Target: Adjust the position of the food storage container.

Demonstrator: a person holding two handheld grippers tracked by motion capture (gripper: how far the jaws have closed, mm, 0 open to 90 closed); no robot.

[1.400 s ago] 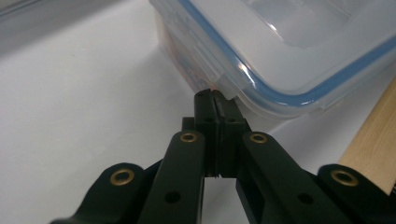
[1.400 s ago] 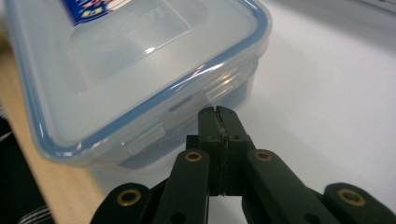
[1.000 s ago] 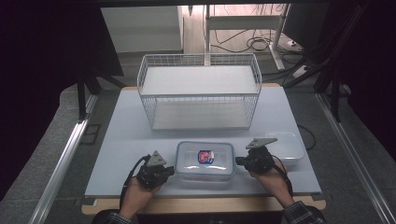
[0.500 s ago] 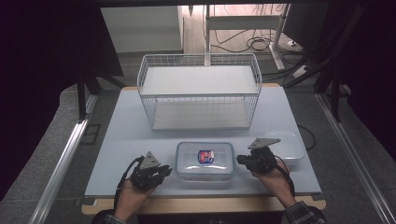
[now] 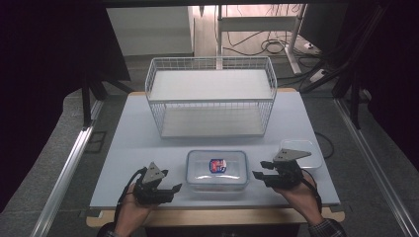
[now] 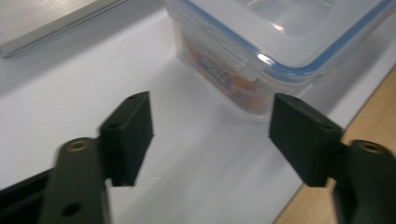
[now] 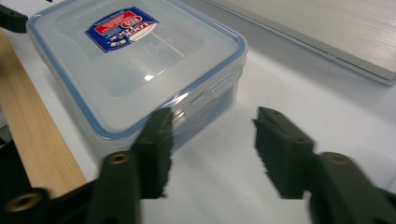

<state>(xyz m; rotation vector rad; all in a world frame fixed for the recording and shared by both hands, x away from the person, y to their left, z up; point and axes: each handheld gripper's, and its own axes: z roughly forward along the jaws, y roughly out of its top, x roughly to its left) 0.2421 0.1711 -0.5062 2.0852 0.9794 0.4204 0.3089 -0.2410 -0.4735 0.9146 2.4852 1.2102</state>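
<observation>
High view: fixed above the near edge of the desk [image 5: 138, 138], facing forward and down, far enough to take in the wire basket [image 5: 211, 96]. Tool views: low and close, aimed inward from either side; shared across all three, the lidded container [image 5: 217, 169] [image 6: 280, 42] [image 7: 135, 65].

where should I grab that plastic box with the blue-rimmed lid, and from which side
Probably by its two short ends, one claw per side: the box lies flat between the left claw and right claw, and its side clips and overhanging lid rim give an edge to pinch.
</observation>
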